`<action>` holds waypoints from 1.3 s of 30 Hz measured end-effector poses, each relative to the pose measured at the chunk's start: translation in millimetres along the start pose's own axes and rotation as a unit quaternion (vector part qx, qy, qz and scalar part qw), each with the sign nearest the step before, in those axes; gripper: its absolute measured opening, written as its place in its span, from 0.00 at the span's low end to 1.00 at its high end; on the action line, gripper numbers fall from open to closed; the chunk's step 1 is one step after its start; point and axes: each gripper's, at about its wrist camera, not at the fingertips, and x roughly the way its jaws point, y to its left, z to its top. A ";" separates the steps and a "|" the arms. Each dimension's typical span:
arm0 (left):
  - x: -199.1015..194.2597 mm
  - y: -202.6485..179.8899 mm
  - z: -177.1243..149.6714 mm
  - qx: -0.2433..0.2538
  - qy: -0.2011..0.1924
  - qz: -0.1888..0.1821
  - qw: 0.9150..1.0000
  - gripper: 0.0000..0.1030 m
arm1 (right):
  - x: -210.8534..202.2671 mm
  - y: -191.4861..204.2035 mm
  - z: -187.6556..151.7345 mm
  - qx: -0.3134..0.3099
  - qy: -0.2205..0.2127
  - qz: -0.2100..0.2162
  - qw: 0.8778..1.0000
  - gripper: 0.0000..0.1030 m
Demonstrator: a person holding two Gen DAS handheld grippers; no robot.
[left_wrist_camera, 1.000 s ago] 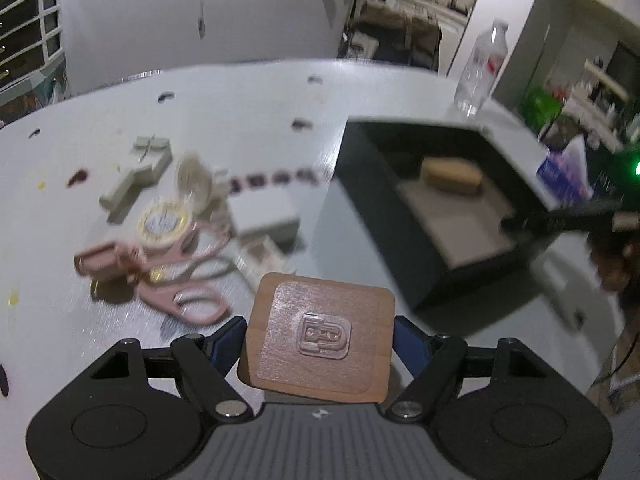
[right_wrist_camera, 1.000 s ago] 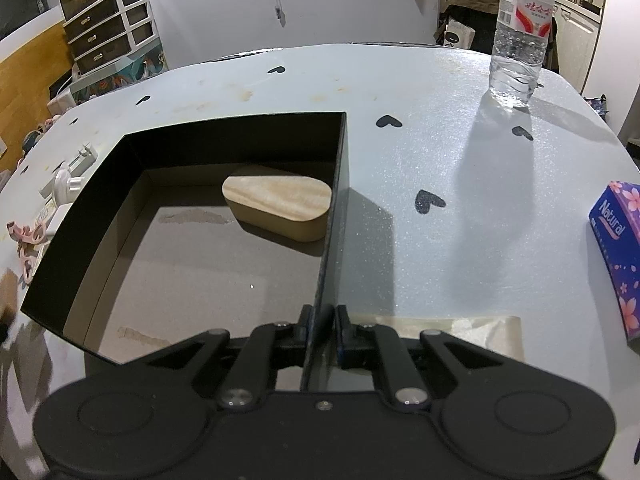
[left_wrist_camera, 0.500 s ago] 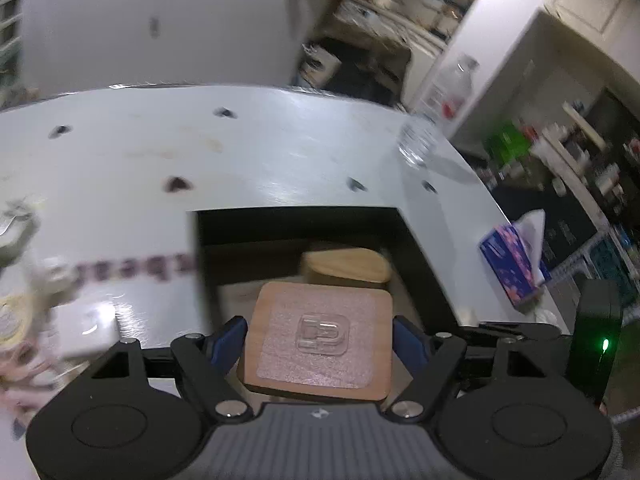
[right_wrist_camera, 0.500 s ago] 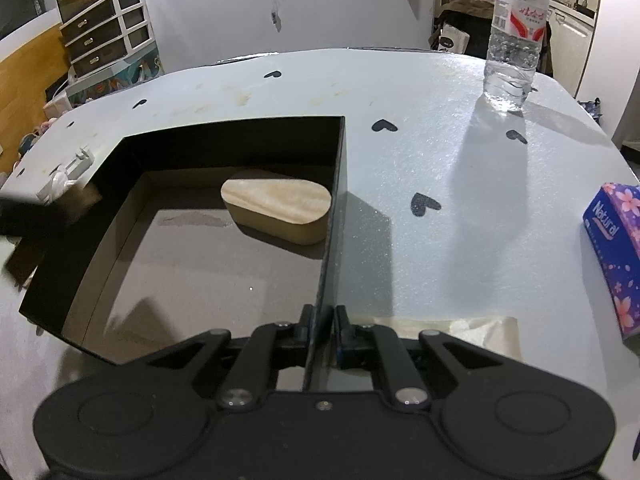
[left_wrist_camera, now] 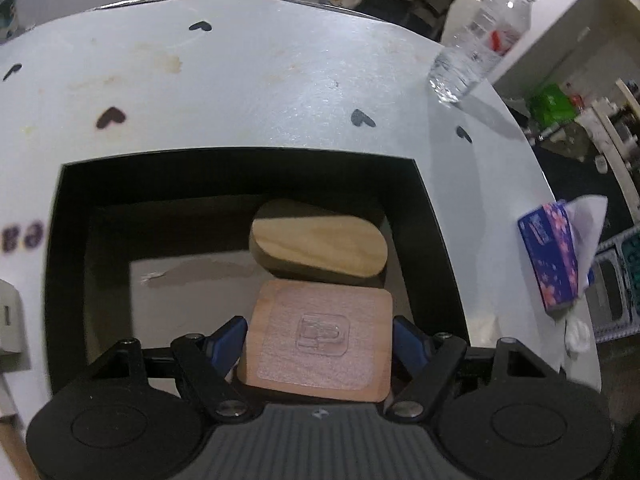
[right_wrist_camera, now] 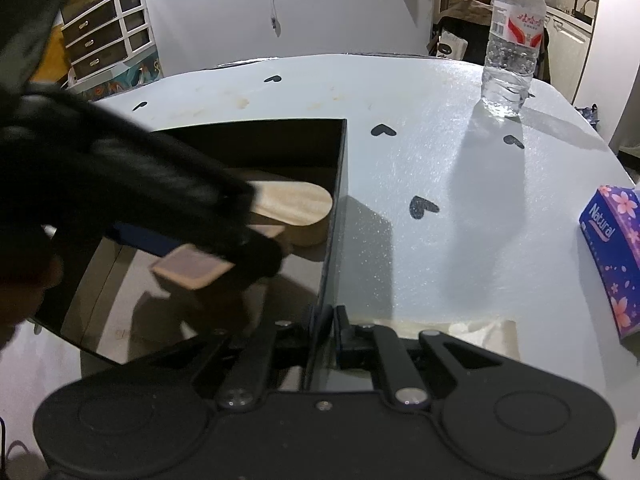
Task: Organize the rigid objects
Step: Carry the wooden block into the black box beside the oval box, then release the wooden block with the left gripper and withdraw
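My left gripper is shut on a square wooden coaster with a clear hook stuck on top, holding it over the inside of the black box. A rounded wooden block lies in the box just beyond the coaster. In the right wrist view the left gripper and coaster hang inside the box, next to the wooden block. My right gripper is shut on the box's right wall.
A water bottle stands at the table's far right. A purple tissue pack lies at the right edge. A white object lies left of the box. The white table has black heart marks.
My left gripper has carried the coaster from the pile at the left across to the box and down into it. The right gripper has kept its hold on the box wall.
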 end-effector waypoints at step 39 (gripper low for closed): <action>2.6 13.9 -12.0 -0.072 0.006 -0.077 0.994 0.88 | -0.3 -0.9 0.1 0.001 0.001 0.006 1.000 0.09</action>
